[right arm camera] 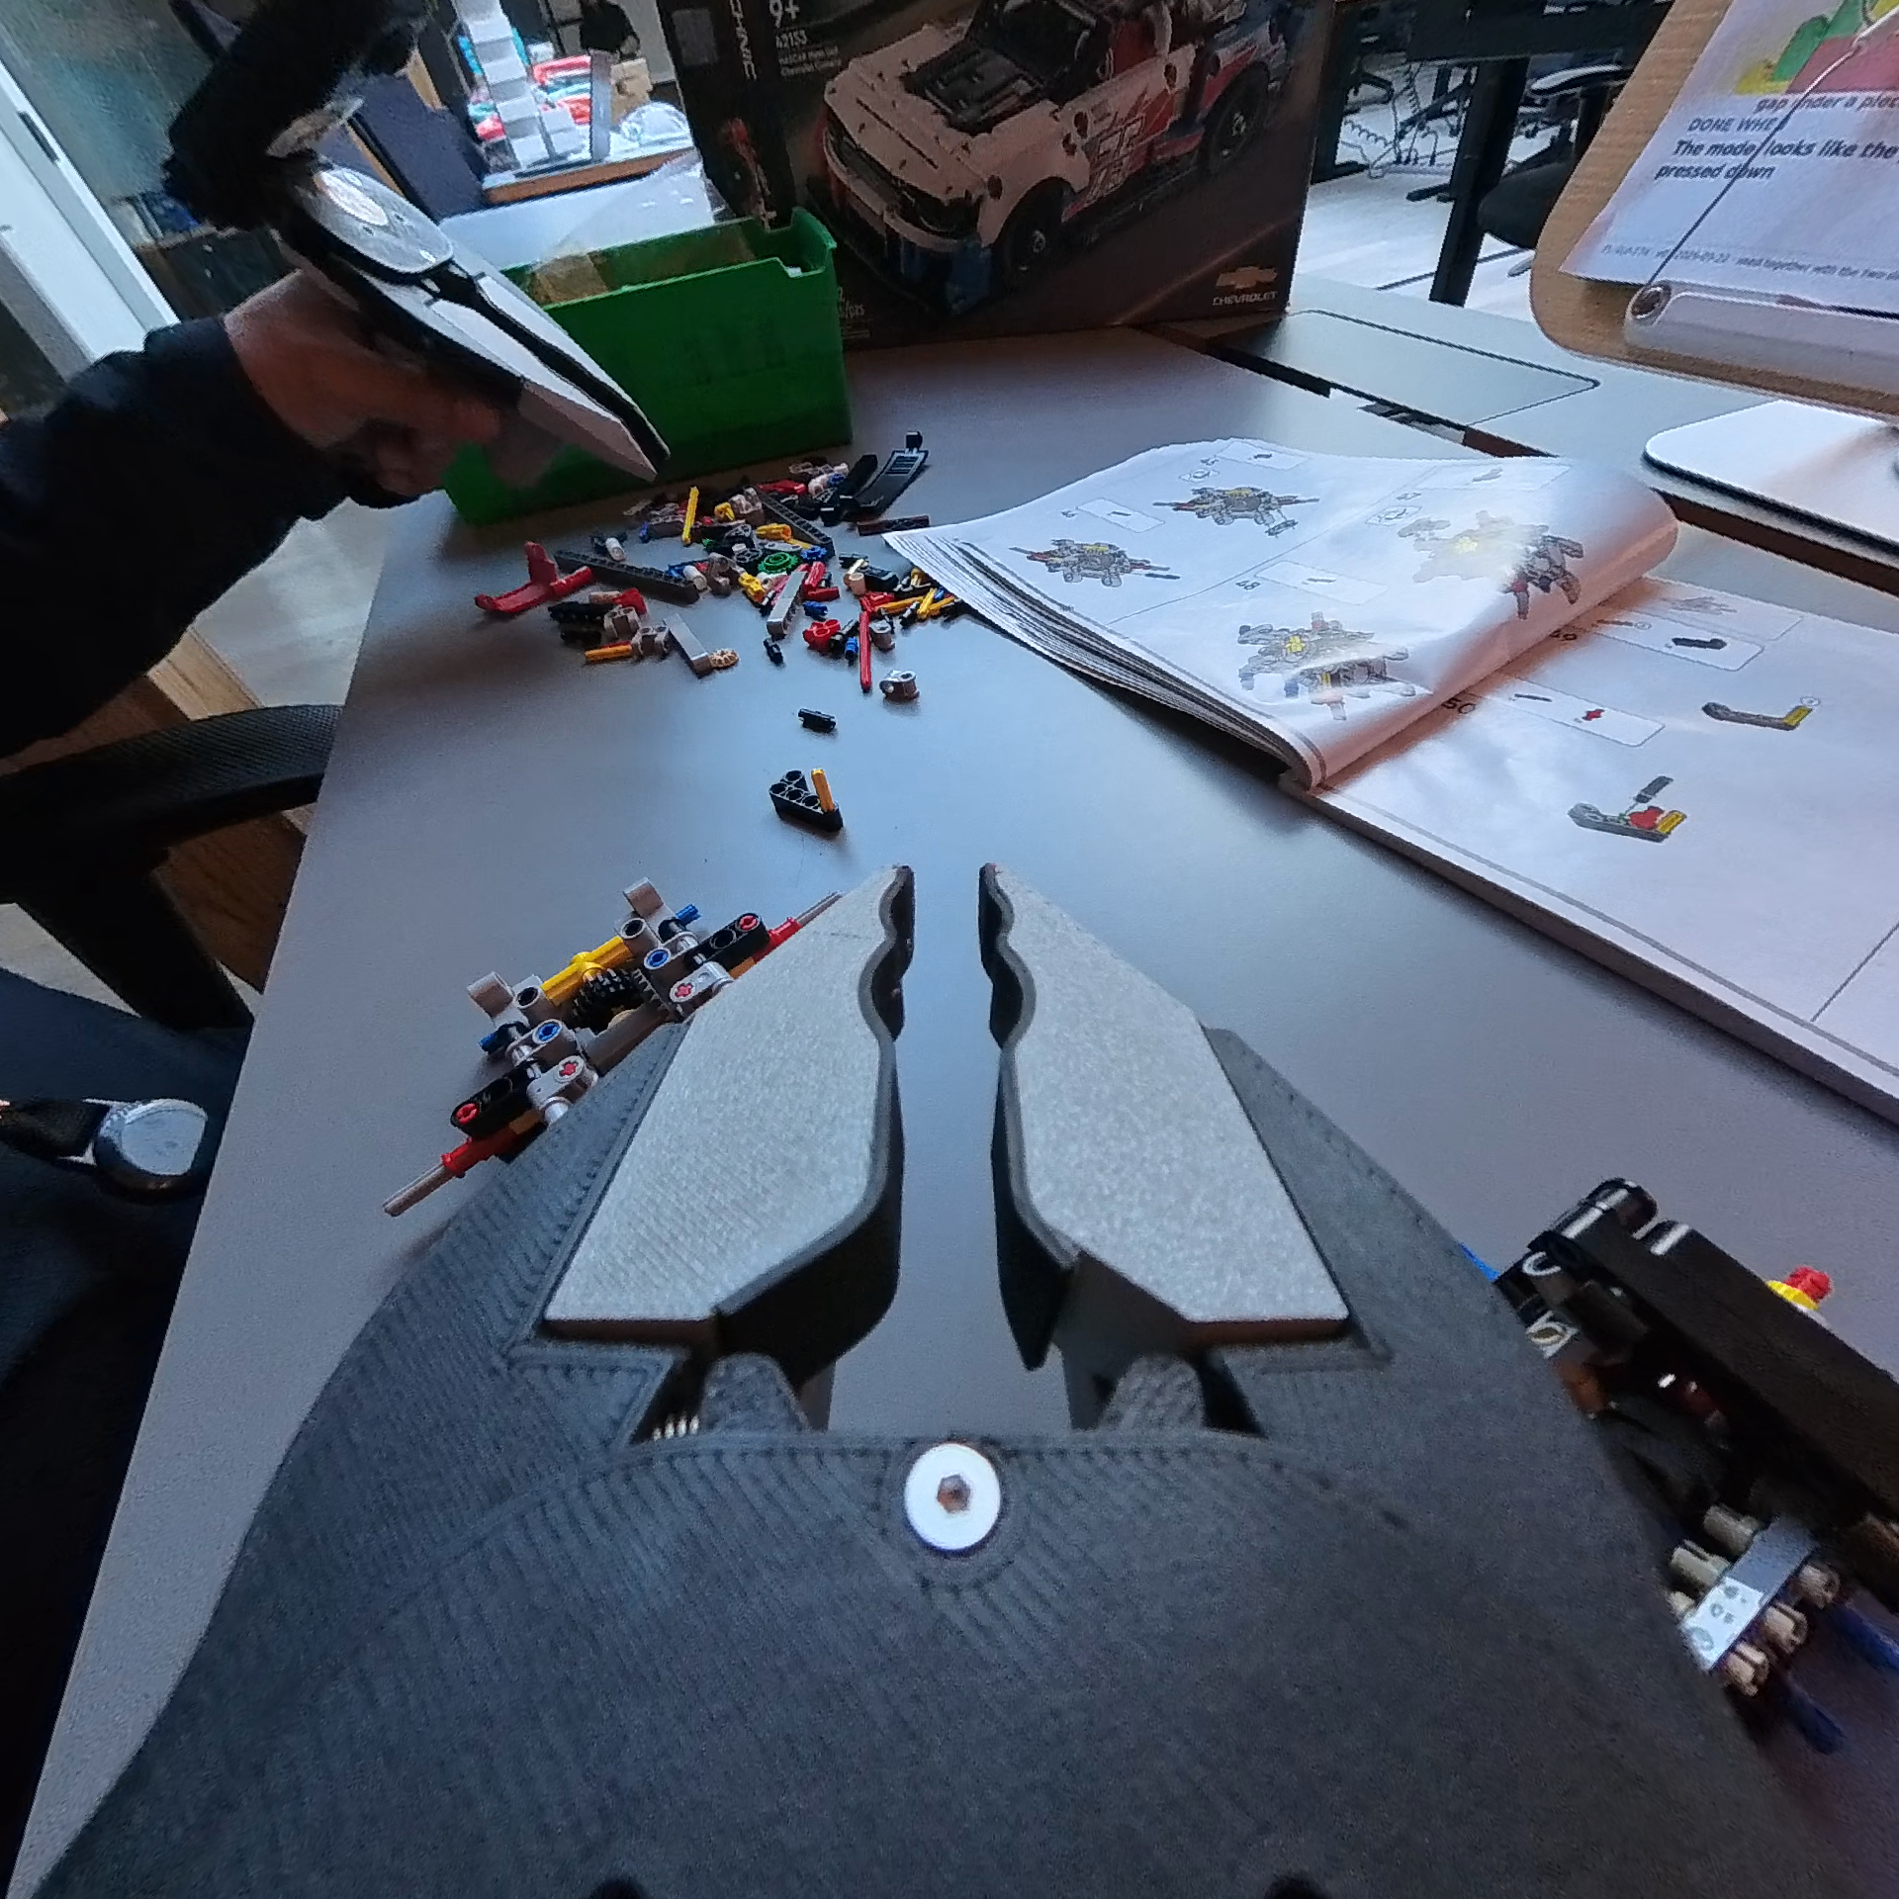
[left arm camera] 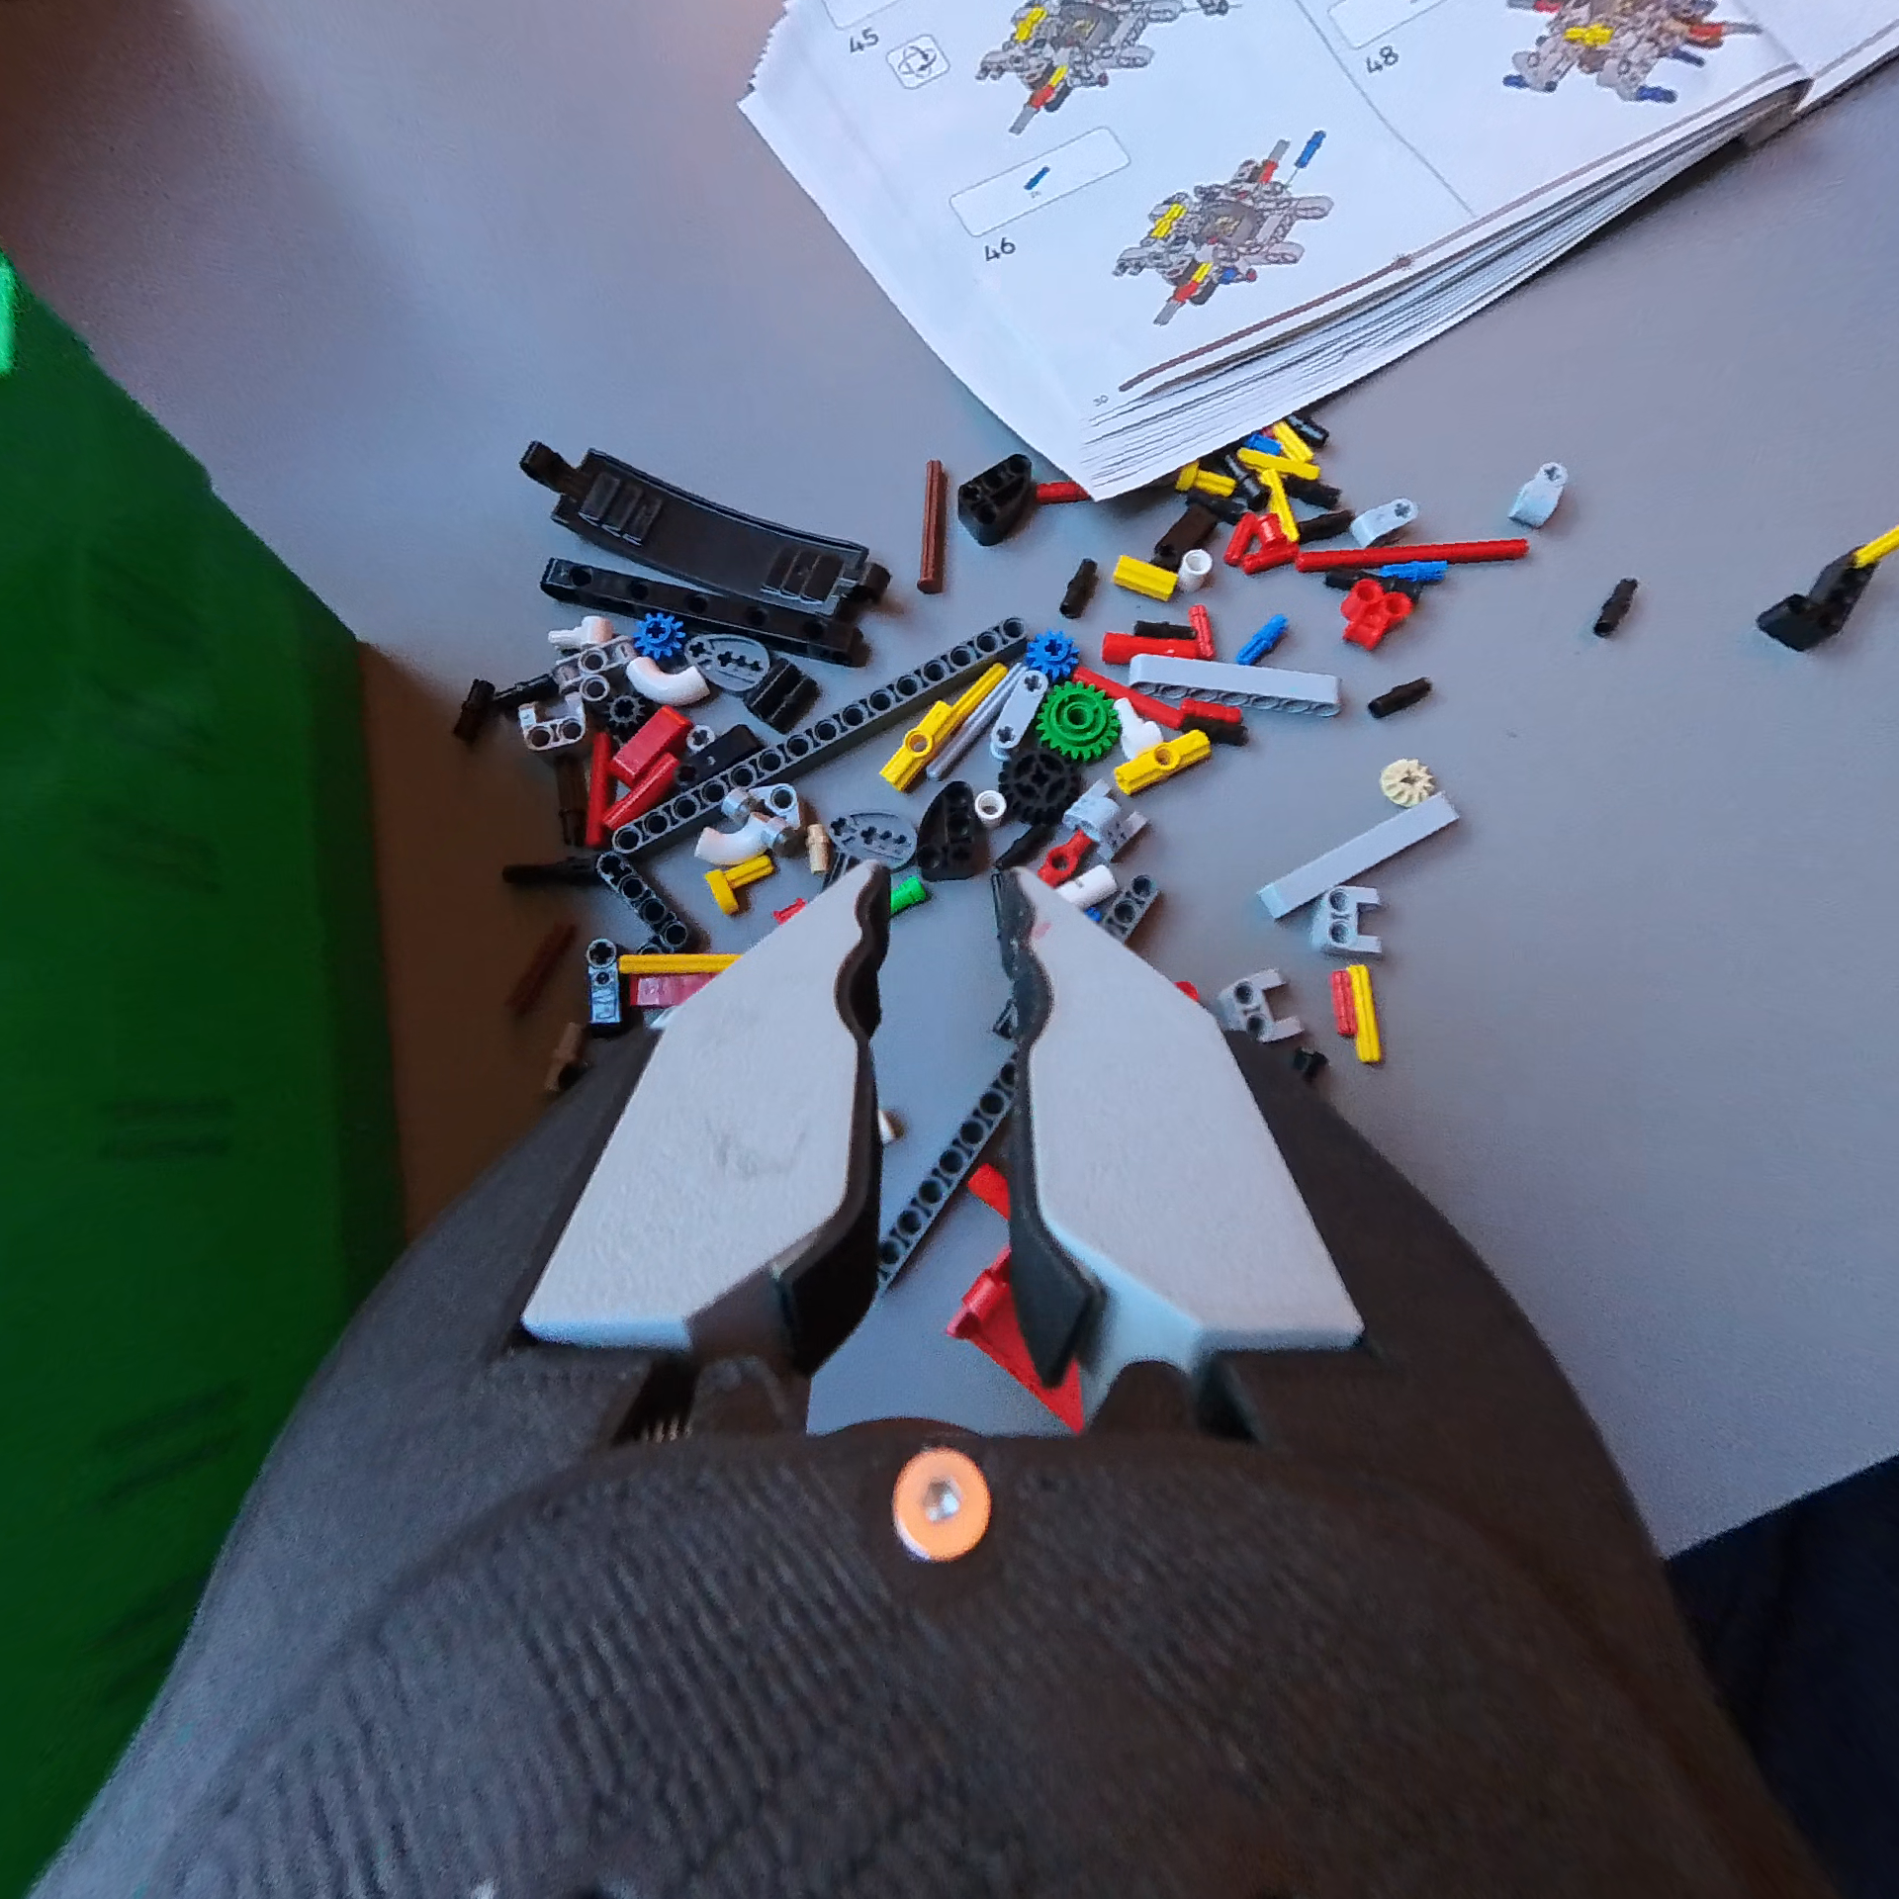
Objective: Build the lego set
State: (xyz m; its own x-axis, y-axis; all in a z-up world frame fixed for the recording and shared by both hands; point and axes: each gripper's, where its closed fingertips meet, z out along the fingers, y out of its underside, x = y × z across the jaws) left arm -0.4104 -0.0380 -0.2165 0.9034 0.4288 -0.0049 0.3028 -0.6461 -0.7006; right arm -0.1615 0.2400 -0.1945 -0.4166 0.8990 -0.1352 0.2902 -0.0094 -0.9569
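Observation:
My left gripper (left arm camera: 937, 879) hovers open and empty over a pile of loose building parts (left arm camera: 925, 719) on the grey table (left arm camera: 1541, 1130). Just past its fingertips lie a black curved piece (left arm camera: 951, 832) and a small green pin (left arm camera: 906, 892). A green gear (left arm camera: 1076, 719) and a long dark grey beam (left arm camera: 822, 735) lie farther on. My right gripper (right arm camera: 945, 873) is open and empty above bare table. A small built assembly (right arm camera: 596, 997) lies to the left of it, and a black angled piece with a yellow pin (right arm camera: 807, 802) lies ahead. The left gripper (right arm camera: 617, 432) also shows in the right wrist view, above the pile (right arm camera: 740, 575).
An open instruction booklet (right arm camera: 1336, 575) lies right of the pile; it also shows in the left wrist view (left arm camera: 1233, 206). A green bin (right arm camera: 699, 349) and a box with a car picture (right arm camera: 1028, 154) stand behind. A black assembly (right arm camera: 1696, 1387) sits at near right. A person's hand (right arm camera: 339, 391) holds the left gripper. Some 40 cm of space lies between my two pairs of fingers. The right gripper is farther from the black curved piece (left arm camera: 951, 832), some 35 cm, than the left, some 4 cm. From the left gripper's tips to the green gear (left arm camera: 1076, 719) is close to 7 cm. My right wrist view (right arm camera: 776, 559) looks at it from another angle.

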